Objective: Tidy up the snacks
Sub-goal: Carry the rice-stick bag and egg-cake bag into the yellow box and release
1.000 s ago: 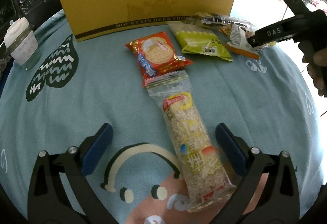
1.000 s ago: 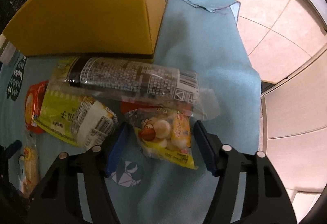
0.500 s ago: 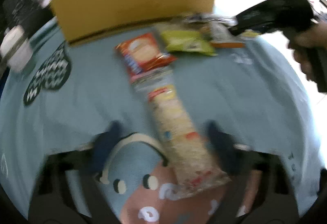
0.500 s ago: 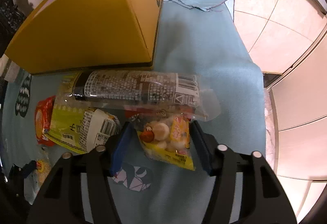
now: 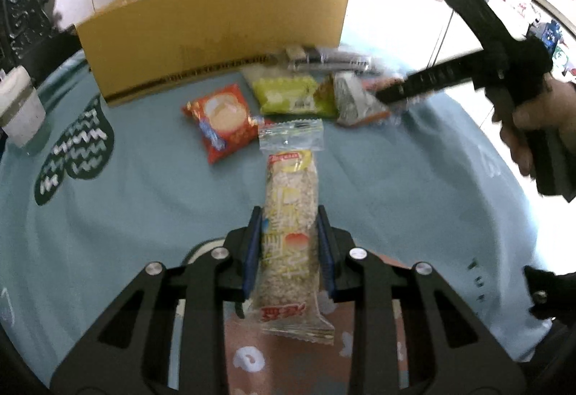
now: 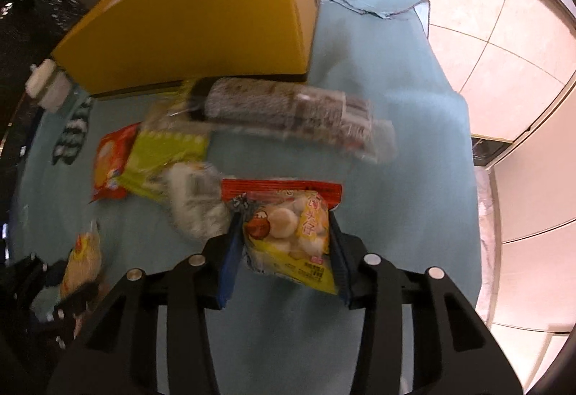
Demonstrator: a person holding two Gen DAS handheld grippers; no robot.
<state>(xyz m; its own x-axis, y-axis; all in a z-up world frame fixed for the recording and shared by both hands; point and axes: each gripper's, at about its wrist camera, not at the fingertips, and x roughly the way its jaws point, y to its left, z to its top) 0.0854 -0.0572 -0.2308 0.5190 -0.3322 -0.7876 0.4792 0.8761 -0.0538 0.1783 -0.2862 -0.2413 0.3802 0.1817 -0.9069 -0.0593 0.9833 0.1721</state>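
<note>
The yellow box (image 5: pixel 216 27) stands at upper centre, probably the snacks' destination. Below it on the blue-clothed surface (image 5: pixel 126 186), the left gripper (image 5: pixel 288 251) has its jaws clamped on the long rice-puff bar (image 5: pixel 289 222). The right gripper (image 6: pixel 284 243) is closing its jaws around the yellow snack bag (image 6: pixel 288 233), seemingly already touching.

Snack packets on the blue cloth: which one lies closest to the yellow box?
The long clear packet with dark print, lying lengthwise along the foot of the yellow box. The red and green packets lie farther out.
</note>
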